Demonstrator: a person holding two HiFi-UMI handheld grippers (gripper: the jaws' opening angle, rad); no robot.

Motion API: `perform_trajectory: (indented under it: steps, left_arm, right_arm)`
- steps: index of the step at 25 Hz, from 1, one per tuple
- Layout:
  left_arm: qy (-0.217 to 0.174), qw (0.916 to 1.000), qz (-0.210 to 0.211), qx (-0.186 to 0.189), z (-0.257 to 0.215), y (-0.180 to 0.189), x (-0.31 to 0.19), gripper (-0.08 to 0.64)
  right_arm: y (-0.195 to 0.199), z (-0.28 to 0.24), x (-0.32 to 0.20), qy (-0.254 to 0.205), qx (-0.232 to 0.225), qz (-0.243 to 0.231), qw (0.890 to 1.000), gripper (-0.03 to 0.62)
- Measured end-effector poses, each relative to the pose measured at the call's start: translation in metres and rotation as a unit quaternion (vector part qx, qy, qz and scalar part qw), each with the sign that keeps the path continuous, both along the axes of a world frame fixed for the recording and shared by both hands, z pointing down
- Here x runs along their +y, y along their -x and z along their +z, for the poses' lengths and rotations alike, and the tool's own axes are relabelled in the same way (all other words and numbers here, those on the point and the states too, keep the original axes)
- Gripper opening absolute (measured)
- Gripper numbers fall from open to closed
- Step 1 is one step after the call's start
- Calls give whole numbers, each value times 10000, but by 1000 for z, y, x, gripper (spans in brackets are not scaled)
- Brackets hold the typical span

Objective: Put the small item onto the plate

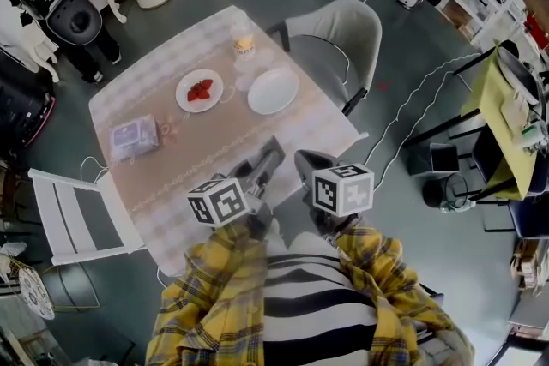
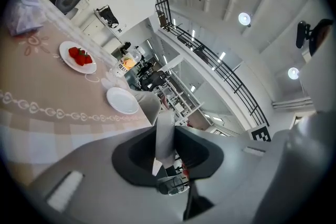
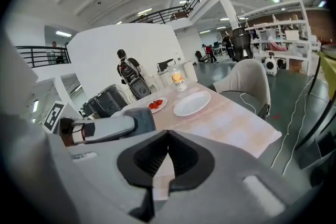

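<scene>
Reach-in step, I'd say: left gripper [image 1: 266, 159] has its jaws slightly apart, right gripper [image 1: 310, 167] has them pinched together, both empty at the cloth-covered table's [image 1: 214, 159] near edge. The bright-red strawberries [image 1: 199, 90] sit on a small white plate [image 1: 184, 100], left of the empty round white plate [image 1: 273, 91]. Next: reach far, pinch one gently.

Tablecloth [image 1: 214, 159] beige-white checked, scroll border. Plates [image 1: 273, 91] white. Strawberries [image 1: 200, 90] red. Pouch [image 1: 135, 137] lilac. Sleeves [image 1: 206, 287] yellow plaid. Shirt [image 1: 317, 296] black-white striped. Chair [image 1: 343, 39] grey. Folding chair [image 1: 73, 214] white.
</scene>
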State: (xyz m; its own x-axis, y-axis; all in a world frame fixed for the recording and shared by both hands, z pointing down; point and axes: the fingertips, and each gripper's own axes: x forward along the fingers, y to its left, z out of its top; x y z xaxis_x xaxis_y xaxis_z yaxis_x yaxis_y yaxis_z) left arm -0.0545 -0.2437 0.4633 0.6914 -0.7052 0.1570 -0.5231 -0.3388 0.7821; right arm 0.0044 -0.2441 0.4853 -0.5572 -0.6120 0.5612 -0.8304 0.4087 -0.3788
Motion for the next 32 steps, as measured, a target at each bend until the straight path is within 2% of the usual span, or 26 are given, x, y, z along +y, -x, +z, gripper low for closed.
perform_trajectory:
  steps: [6, 12, 25, 32]
  left_arm:
    - [114, 9999, 15, 111, 6, 12, -15, 87]
    - [117, 9997, -70, 206, 5, 16, -35, 87]
    - [245, 9987, -419, -138, 20, 15, -80, 87]
    - [355, 9980, -502, -140, 31, 1, -112, 87]
  right_arm:
    - [9, 3, -17, 87, 88, 84, 9999, 2]
    - [19, 2, -33, 124, 221, -67, 9997, 2]
    - [16, 13, -80, 55, 372, -499, 9980, 2]
    - [6, 20, -107, 97, 419, -654, 9969, 2]
